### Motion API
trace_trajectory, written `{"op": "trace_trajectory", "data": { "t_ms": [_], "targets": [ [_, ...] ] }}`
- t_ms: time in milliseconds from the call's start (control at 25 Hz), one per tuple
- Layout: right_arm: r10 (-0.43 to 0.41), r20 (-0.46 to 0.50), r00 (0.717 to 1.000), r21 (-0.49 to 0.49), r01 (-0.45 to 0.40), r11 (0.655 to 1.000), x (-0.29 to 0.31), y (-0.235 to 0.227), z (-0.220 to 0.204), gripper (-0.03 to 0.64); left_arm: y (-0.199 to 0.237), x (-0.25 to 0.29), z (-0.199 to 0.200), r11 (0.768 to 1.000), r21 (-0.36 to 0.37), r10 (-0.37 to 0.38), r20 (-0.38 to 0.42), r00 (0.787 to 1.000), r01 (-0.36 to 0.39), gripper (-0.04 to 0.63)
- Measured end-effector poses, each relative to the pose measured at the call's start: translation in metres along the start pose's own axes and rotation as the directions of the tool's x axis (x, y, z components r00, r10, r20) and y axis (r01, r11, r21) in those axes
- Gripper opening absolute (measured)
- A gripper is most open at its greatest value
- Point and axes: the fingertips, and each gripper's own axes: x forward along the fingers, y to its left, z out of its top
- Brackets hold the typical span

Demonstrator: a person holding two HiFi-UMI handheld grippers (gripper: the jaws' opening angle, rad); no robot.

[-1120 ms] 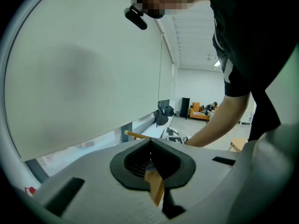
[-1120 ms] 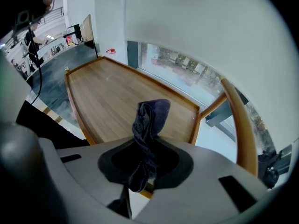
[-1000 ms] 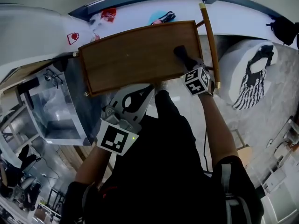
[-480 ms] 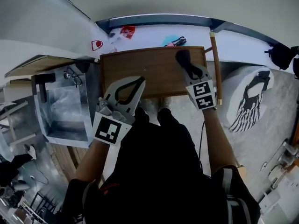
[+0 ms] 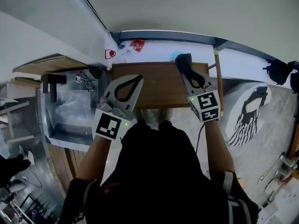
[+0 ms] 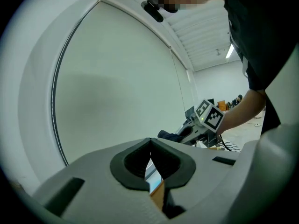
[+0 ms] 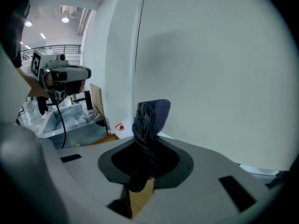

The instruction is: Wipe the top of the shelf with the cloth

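The dark cloth (image 5: 183, 60) is held in the right gripper (image 5: 187, 73), whose jaws are closed on it. In the right gripper view the cloth (image 7: 150, 120) is pinched at its lower end between the jaws of the right gripper (image 7: 142, 174). From there it stands out beyond the tips as a bunched, twisted fold, seen against the pale wall (image 7: 219, 64).

In the head view this bunch is placed over the far right corner of the wooden shelf top (image 5: 154, 85), at its back edge. The gripper's body is stretched back across the right side of the shelf. Whether the cloth is pressed onto the wood cannot be told.

The left gripper (image 5: 139, 78) is held over the front left part of the shelf top, well apart from the cloth. In the left gripper view the jaws of the left gripper (image 6: 150, 146) are brought together at the tips with nothing between them. Only a sliver of the brown shelf is seen through the gap below. In that view the cloth (image 6: 169, 136) is seen off to the right, at the tip of the right gripper (image 6: 180, 135).

A clear bin (image 5: 65, 111) is seen left of the shelf.
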Motion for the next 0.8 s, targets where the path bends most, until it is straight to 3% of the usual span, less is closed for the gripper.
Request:
{"op": "trace_trajectory", "data": {
  "t_ms": [800],
  "targets": [
    [0.086, 0.131, 0.988, -0.048, -0.081, 0.996, -0.016, 0.021, 0.081, 0.071, 0.043, -0.024, 0.009, 0.993, -0.002, 0.116, 0.016, 0.993, -0.116, 0.020]
  ]
}}
